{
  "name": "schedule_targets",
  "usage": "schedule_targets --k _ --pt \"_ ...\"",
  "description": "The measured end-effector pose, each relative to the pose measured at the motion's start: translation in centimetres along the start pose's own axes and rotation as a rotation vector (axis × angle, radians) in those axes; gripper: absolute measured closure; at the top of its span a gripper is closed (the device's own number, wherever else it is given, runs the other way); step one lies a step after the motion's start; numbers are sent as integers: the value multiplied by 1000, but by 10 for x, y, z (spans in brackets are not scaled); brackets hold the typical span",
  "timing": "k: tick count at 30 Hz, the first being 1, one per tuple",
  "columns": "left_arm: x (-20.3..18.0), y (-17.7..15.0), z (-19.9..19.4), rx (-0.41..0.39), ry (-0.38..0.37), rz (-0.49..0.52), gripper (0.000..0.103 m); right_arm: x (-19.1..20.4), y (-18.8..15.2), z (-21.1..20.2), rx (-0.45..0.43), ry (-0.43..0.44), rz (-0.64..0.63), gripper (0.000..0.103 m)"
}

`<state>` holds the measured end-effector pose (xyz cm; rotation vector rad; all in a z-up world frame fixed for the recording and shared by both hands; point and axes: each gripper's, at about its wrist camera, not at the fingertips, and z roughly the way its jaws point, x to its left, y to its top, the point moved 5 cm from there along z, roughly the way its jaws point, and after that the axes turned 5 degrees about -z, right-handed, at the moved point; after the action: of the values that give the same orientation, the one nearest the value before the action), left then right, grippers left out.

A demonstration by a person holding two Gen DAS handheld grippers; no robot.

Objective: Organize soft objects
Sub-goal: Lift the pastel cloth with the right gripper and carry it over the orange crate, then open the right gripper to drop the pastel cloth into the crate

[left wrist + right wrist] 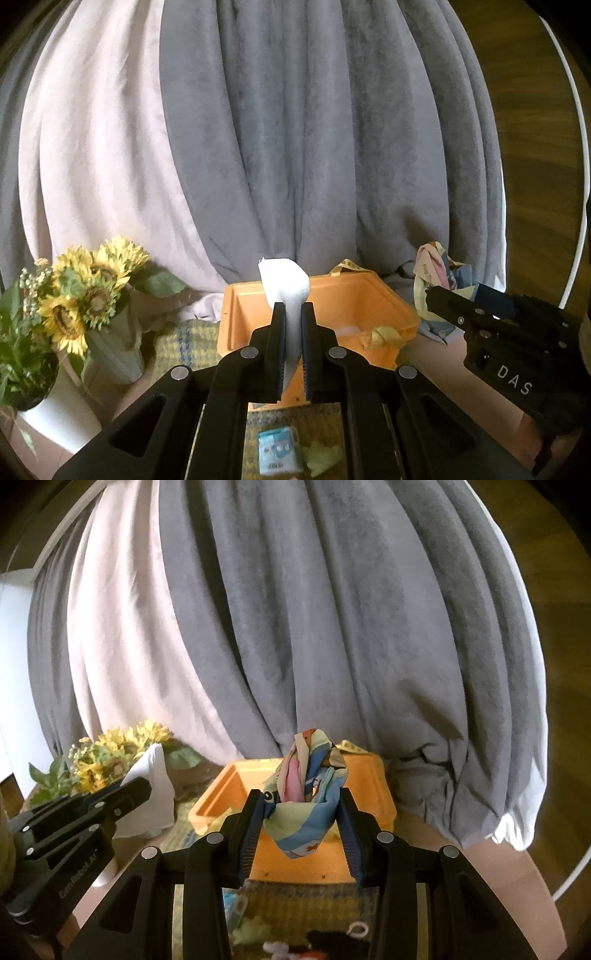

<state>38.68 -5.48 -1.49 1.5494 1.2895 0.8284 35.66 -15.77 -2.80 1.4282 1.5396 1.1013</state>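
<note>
My left gripper (293,308) is shut on a folded white cloth (284,288) that stands up between its pads, in front of an orange bin (384,295). In the right wrist view that same cloth (153,786) shows at the left, pinched in the left gripper (142,786). My right gripper (301,801) is shut on a bunched multicoloured patterned cloth (306,794), held above the near side of the orange bin (295,864). The left wrist view shows the right gripper (434,295) at the right with that patterned cloth (439,269) sticking out past it.
Grey and pale pink drapes (295,147) hang close behind the bin. Sunflowers (88,288) in pale vases (114,350) stand at the left. A woven yellow-green mat (295,901) lies under the bin, with a small blue-white packet (275,452) and other small items near the front edge.
</note>
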Motion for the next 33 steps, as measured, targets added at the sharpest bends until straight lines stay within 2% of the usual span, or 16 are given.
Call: schedule_targets --k 16,29,33 --pt "14 17 86 19 25 33 94 -7 23 90 35 2 -55 62" --pt "21 -4 171 157 18 80 94 -23 13 168 178 -5 -67 62" --pt "21 -16 192 226 -1 62 89 -27 3 187 229 1 -60 62"
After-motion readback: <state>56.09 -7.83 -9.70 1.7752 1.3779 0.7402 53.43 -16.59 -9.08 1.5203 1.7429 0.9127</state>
